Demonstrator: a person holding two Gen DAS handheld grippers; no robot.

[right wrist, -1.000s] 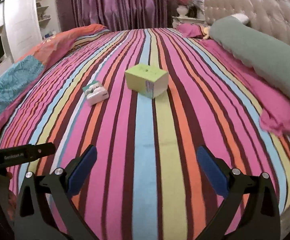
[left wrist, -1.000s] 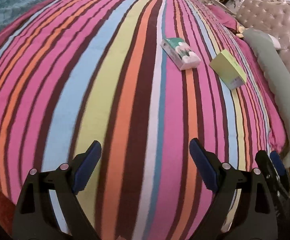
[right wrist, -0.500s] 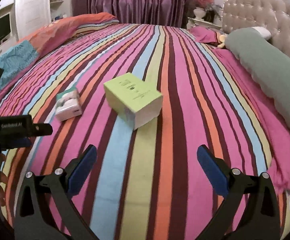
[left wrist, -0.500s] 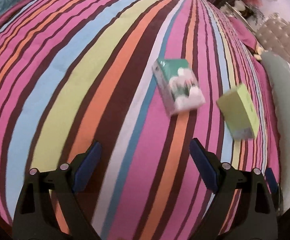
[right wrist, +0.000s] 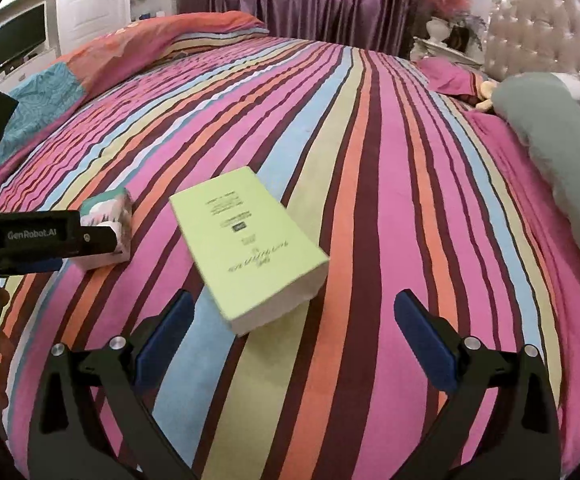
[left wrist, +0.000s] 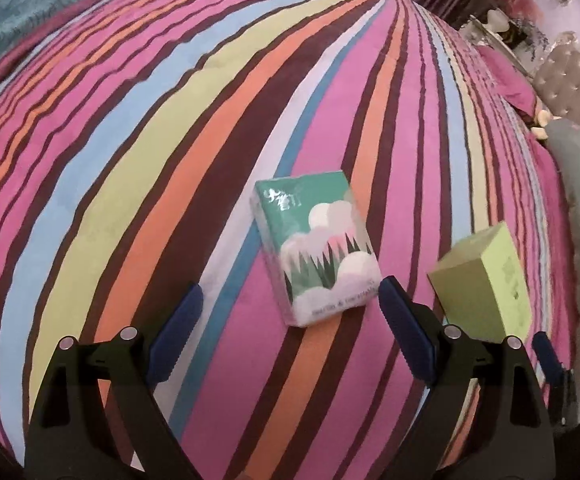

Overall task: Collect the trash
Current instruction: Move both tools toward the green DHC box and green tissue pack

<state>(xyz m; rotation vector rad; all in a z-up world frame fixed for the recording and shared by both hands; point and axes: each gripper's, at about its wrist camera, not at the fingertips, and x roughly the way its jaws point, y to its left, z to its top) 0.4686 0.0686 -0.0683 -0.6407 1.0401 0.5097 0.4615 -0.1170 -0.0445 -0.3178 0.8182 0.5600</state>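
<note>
You are at the reach step — both tongs gape wide and empty, left tongs (left wrist: pixel 290 312) before the tissue pack (left wrist: pixel 317 246), right tongs (right wrist: pixel 292 312) before the green box (right wrist: pixel 246 246) on the bed (right wrist: pixel 370 152) — so next straddle each and close.

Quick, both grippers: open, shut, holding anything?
Left gripper: open, empty, tissue pack just ahead.
Right gripper: open, empty, green box just ahead.

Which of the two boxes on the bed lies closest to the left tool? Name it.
The green tissue pack with the cloud-and-tree print; it lies just ahead of the open left tool, while the plain lime-green box sits off to its right.
</note>
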